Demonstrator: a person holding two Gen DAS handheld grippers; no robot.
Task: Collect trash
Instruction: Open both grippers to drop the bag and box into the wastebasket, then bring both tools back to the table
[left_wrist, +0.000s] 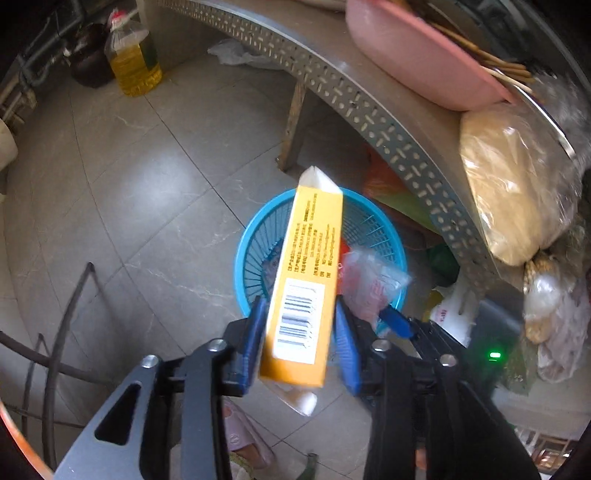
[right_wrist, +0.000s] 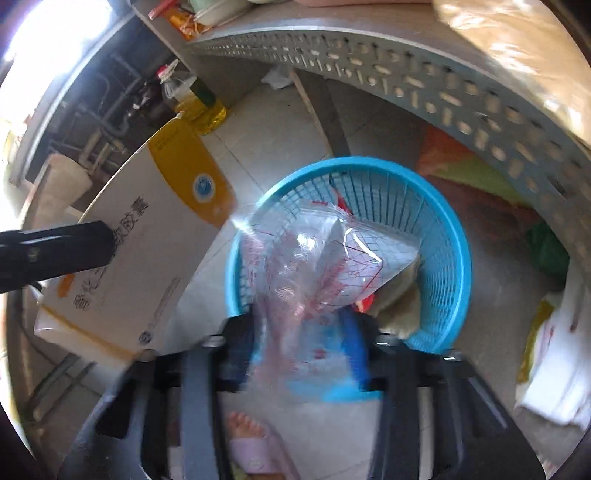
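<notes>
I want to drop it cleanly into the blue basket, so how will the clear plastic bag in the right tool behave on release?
The clear plastic bag looks thin and crumpled and sags over the right tool, so it is probably floppy and very light. It may flutter rather than fall straight. Most of it hangs over the blue basket, so it likely lands inside.

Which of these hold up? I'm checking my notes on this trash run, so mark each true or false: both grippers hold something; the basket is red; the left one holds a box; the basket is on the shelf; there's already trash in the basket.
1. Both grippers hold something. True.
2. The basket is red. False: it is blue.
3. The left gripper holds a box. True.
4. The basket is on the shelf. False: it stands on the floor.
5. The basket already holds trash. True.
6. The right gripper holds a bottle. False: a clear plastic bag.
</notes>
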